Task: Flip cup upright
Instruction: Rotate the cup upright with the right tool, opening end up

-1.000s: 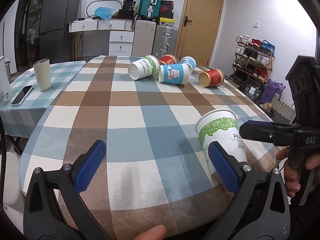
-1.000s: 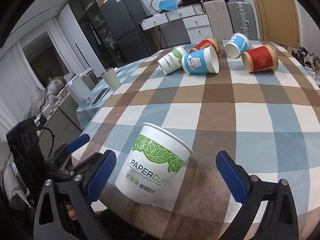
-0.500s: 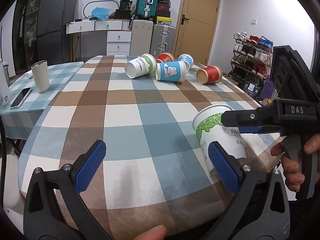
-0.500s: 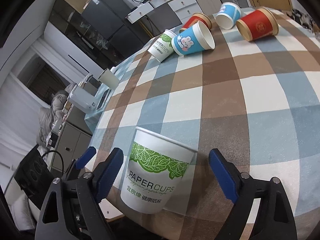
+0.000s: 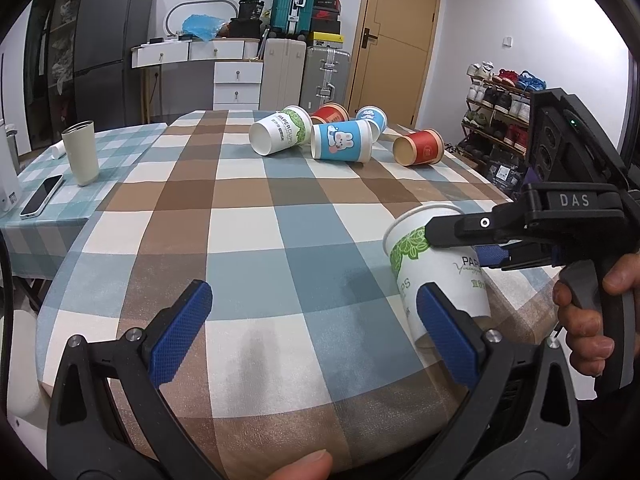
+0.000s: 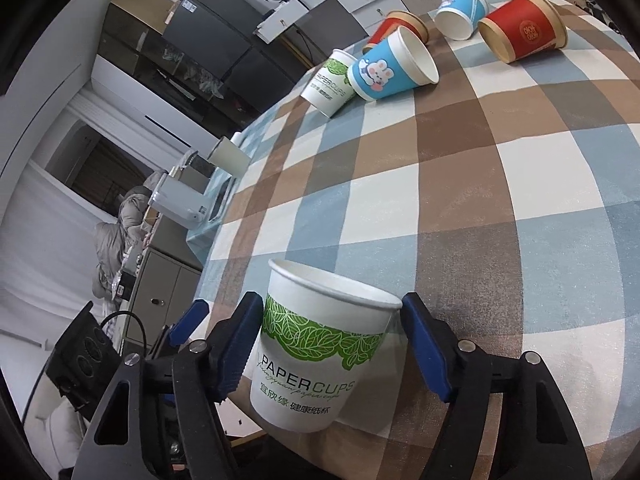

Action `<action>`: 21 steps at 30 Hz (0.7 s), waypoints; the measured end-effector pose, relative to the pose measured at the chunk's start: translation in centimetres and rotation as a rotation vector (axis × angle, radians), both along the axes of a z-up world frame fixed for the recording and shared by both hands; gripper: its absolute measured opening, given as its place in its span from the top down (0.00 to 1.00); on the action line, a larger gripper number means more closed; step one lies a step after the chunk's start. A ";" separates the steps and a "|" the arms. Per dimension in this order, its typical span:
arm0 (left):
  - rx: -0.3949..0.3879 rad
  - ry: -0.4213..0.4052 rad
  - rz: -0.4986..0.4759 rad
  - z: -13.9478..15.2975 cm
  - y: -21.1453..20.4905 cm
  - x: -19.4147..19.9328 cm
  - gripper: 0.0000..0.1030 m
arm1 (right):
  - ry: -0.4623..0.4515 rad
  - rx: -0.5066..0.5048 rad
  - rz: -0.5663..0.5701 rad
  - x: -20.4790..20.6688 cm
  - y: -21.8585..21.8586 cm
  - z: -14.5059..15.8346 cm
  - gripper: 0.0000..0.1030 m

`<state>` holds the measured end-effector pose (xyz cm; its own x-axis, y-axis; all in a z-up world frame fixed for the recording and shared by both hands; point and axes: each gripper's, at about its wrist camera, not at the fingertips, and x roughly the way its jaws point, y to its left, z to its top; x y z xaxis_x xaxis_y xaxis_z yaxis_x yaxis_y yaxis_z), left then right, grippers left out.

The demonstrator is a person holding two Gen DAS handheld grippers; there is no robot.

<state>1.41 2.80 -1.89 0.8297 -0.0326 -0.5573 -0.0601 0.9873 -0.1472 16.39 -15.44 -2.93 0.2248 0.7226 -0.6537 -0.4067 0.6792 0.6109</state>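
Note:
A white paper cup with green leaves (image 6: 316, 352) stands mouth up, tilted, near the table's front right edge; it also shows in the left wrist view (image 5: 436, 276). My right gripper (image 6: 332, 348) is shut on this cup, its blue pads (image 6: 424, 348) pressing both sides just under the rim. My left gripper (image 5: 312, 336) is open and empty, low over the checked tablecloth (image 5: 256, 240), with the cup just past its right pad. Several more paper cups lie on their sides at the far end: a white-green one (image 5: 280, 130), a blue rabbit one (image 5: 342, 142), and a red one (image 5: 418, 147).
A beige tumbler (image 5: 80, 152) and a phone (image 5: 42, 196) sit on a lower side table at the left. A shoe rack (image 5: 500, 104) stands at the right, drawers and suitcases behind the table. The table's front edge is close below both grippers.
My right gripper has closed in from wide open onto the white-green cup and tilted it. The left gripper has stayed open and nearly still.

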 end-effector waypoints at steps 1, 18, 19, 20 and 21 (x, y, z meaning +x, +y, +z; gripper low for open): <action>0.000 -0.001 0.000 0.0 0.0 0.0 0.01 | -0.010 0.000 0.000 -0.1 -0.1 0.2 0.32; 0.000 0.007 0.001 -0.3 -0.1 0.2 0.01 | -0.532 -0.197 -0.033 -3.2 1.2 3.3 0.32; 0.002 0.008 0.001 -0.4 -0.1 0.2 0.01 | -0.560 -0.212 -0.034 -3.3 1.5 3.3 0.32; 0.002 0.009 0.001 -0.4 0.0 0.2 0.01 | -0.589 -0.232 -0.036 -3.4 1.9 3.3 0.32; 0.002 0.009 0.001 -0.4 0.0 0.2 0.01 | -0.611 -0.248 -0.036 -3.5 2.2 3.3 0.32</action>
<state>1.63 2.76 -2.33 0.8245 -0.0310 -0.5649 -0.0624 0.9874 -0.1451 12.92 -13.20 0.40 0.6291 0.5522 -0.5471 -0.6054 0.7895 0.1007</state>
